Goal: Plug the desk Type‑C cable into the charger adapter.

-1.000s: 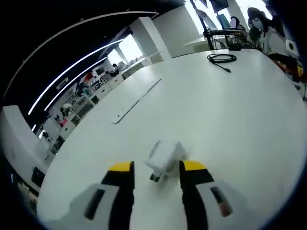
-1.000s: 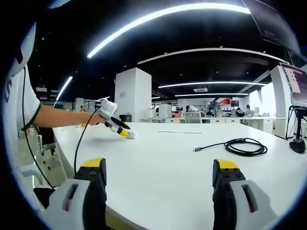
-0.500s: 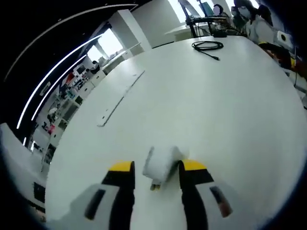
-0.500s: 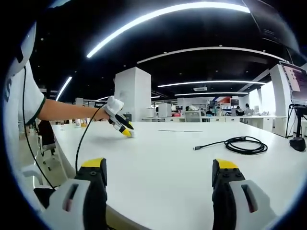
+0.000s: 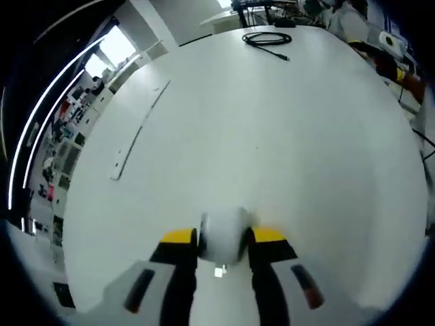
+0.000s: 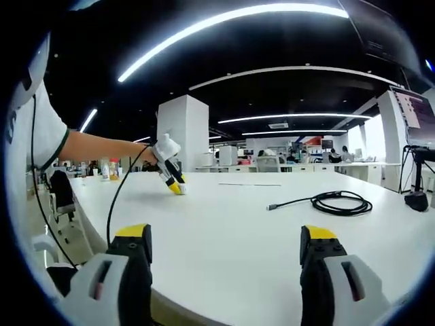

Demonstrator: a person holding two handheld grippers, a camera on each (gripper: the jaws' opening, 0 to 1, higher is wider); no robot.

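1. Broadly, a large white table (image 5: 285, 149) is spreading across both views; the left gripper view is looking steeply down on it, while the right gripper view is skimming its surface (image 6: 272, 231) at a low angle, taking in a dark ceiling with long light strips (image 6: 224, 20) and a white pillar (image 6: 182, 132).
2. At the left of the right gripper view, a person's arm (image 6: 102, 146) in a white sleeve is reaching over the table, holding the left gripper (image 6: 175, 185) tilted down, its yellow tips sitting at the tabletop.
3. The right gripper (image 6: 228, 255) is hanging above the near table edge with its jaws standing wide apart and nothing between them.
4. In the left gripper view, the left gripper (image 5: 223, 239) is pressing its yellow-tipped jaws against both sides of the white charger adapter (image 5: 223, 238), so it is clamping the adapter; the adapter is looking blurred, and a small metal part is showing at its near end, just above the table.
5. The black Type-C cable (image 5: 266, 39) is lying coiled at the far end of the table, well apart from the adapter, one straight end trailing out; in the right gripper view the same cable (image 6: 336, 202) is lying at the right, its plug end pointing left.
6. A thin pale strip (image 5: 139, 129) is lying on the table left of centre.
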